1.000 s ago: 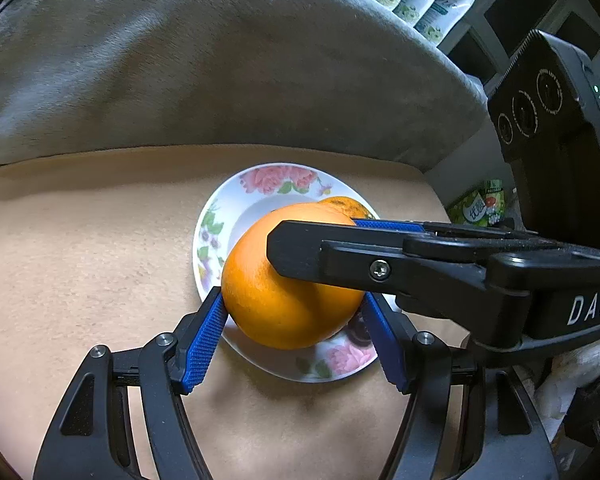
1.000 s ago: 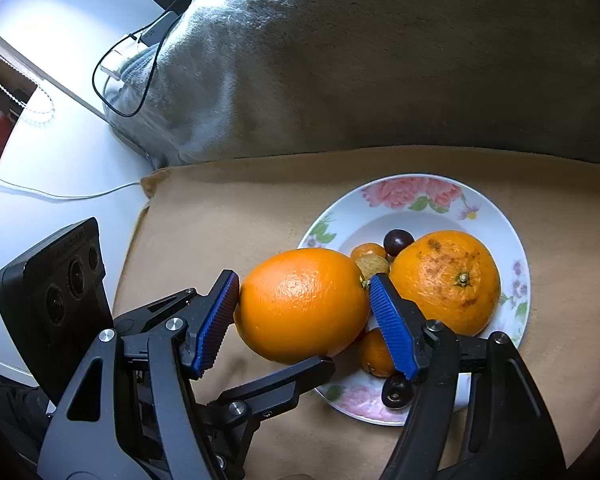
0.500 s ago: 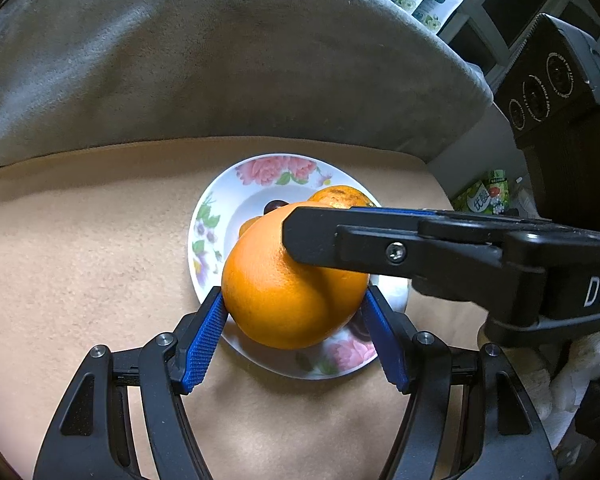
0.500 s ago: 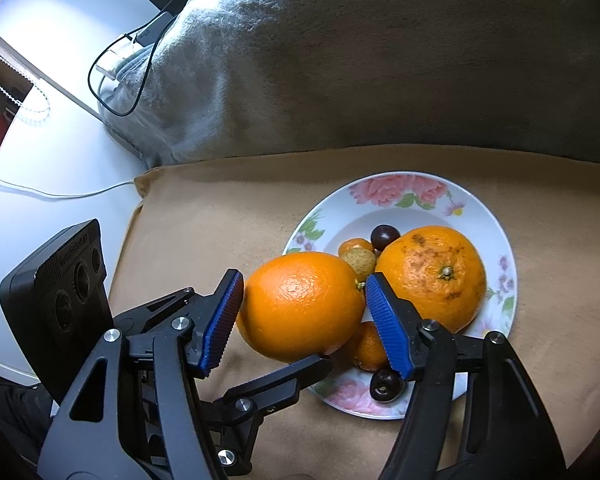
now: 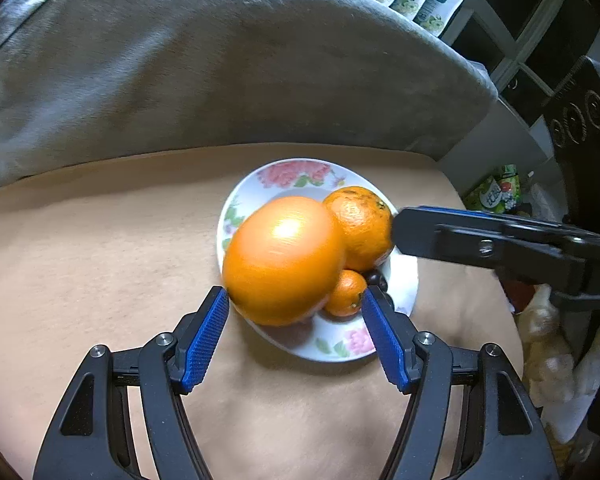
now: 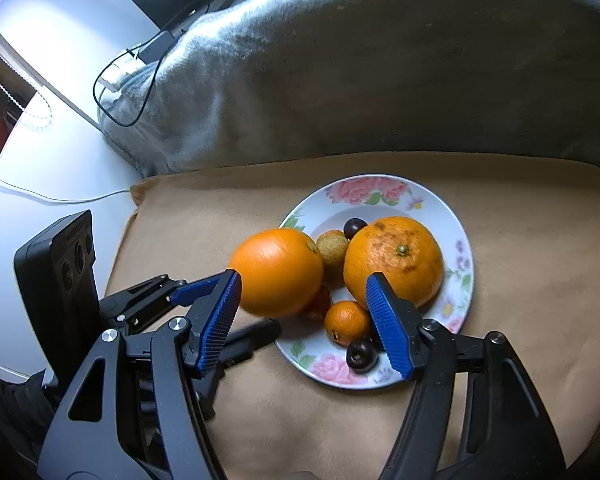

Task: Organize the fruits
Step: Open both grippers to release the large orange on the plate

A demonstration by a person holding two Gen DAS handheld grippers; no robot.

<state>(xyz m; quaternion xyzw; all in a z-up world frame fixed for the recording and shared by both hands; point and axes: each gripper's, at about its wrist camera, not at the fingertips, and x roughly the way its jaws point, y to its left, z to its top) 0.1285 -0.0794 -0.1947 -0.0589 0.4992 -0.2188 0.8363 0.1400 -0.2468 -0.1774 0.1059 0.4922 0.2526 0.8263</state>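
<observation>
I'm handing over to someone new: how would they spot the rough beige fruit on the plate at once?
Find the floral plate on the tan cushion, below the grey blanket. The beige fruit sits between the smooth big orange at the plate's left edge and the speckled orange. It is small, dull and bumpy-skinned, unlike the glossy dark fruit beside it.

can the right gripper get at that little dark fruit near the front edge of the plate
Probably yes. The right gripper is open, and the dark fruit lies uncovered near the plate's front rim, just inside the right finger. The small orange sits close beside it and could get nudged.
</observation>
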